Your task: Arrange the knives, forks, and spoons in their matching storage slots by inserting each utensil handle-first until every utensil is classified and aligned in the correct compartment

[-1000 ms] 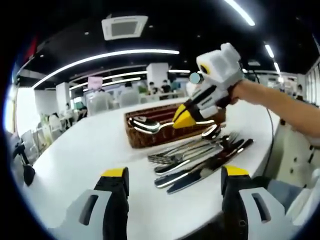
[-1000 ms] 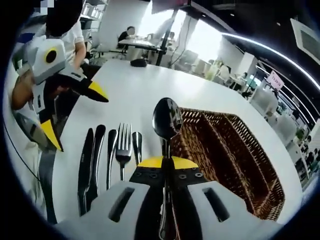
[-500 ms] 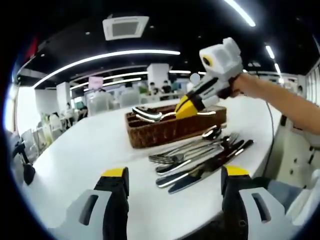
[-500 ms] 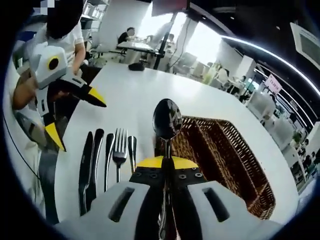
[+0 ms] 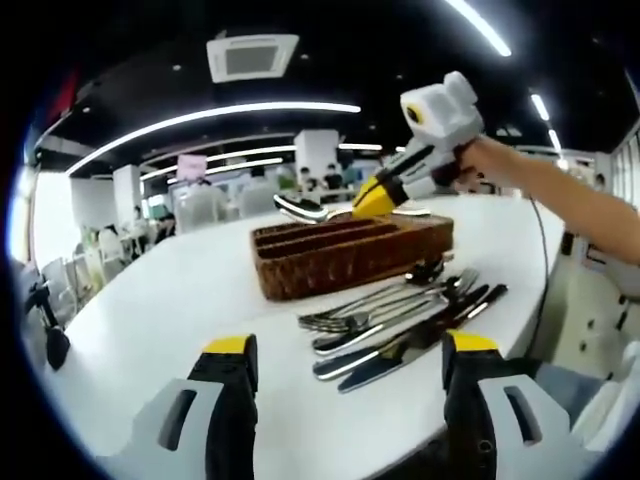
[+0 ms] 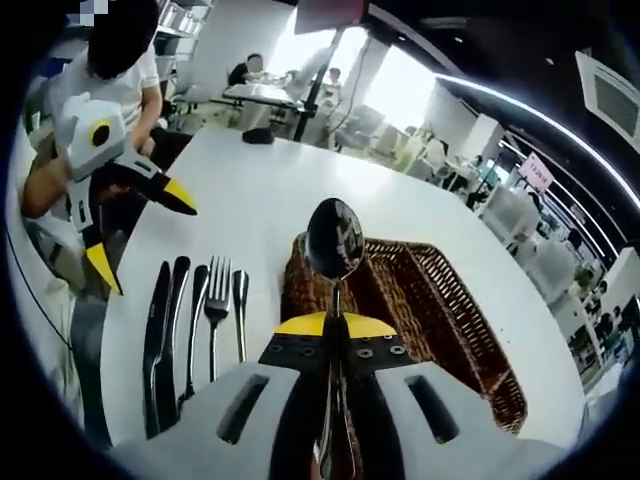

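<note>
A steel spoon [image 6: 335, 240] sticks up out of my right gripper [image 6: 335, 325], which is shut on its handle. In the left gripper view the same spoon [image 5: 302, 208] hangs level above the brown wicker cutlery basket [image 5: 345, 255], held by the right gripper [image 5: 378, 198]. Knives, a fork and a spoon [image 5: 400, 310] lie side by side on the white table in front of the basket, and show as a row [image 6: 190, 320] left of the basket [image 6: 430, 300]. My left gripper [image 5: 345, 350] stands open over the near table edge, and appears at the left as the left gripper [image 6: 135, 215].
The white table [image 5: 160, 300] runs wide to the left of the basket. A person's arm [image 5: 560, 200] holds the right gripper. A dark object [image 6: 258, 136] lies at the table's far end. Chairs, tables and people fill the room behind.
The right gripper has lifted the spoon from just in front of the basket up above its rim. The left gripper has stayed put.
</note>
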`<state>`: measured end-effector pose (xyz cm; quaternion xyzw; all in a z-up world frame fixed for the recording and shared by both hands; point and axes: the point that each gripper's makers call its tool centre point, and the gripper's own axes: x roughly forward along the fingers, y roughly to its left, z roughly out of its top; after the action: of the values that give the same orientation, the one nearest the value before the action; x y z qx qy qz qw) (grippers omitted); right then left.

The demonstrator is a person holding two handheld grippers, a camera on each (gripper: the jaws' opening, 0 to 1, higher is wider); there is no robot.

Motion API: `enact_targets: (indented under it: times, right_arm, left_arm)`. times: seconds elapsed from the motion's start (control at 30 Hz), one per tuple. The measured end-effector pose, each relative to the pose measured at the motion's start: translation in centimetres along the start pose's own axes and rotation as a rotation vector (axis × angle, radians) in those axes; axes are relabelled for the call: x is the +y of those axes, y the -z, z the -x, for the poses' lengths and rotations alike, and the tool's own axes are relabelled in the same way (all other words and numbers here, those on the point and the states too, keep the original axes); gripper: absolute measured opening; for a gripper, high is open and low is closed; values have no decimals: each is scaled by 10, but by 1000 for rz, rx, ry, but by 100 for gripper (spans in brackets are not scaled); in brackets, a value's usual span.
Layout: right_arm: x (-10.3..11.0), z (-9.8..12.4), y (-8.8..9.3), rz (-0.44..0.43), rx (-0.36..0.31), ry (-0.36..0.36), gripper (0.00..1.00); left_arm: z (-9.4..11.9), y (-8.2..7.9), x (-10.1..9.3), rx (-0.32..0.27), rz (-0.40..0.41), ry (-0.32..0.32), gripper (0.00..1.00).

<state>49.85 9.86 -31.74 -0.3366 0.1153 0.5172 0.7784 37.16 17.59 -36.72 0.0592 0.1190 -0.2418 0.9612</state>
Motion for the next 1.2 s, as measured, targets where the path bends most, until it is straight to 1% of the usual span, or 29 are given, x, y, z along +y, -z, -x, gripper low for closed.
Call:
enact_targets:
  times: [0.43, 0.87, 0.97, 1.03, 1.13, 1.2]
  right_arm:
    - [-26, -3, 1, 26, 20, 18, 3]
    - [-41, -11, 0, 31, 35, 14, 3]
    - [-43, -13, 1, 33, 40, 11, 3]
    - [-45, -14, 2, 32, 41, 10, 3]
    - [-46, -18, 2, 29, 43, -2, 3]
    - [-48, -20, 3, 34, 47, -5, 3]
  left_arm:
    - [0, 3, 3, -1, 9, -5, 76]
    - [-2, 4, 8, -3, 24, -10, 76]
    - [-3, 0, 7, -18, 61, 7, 76]
    - [-3, -1, 7, -22, 65, 9, 76]
    - [-4, 1, 13, -14, 56, -2, 76]
    - [-3, -1, 15, -23, 68, -1, 76]
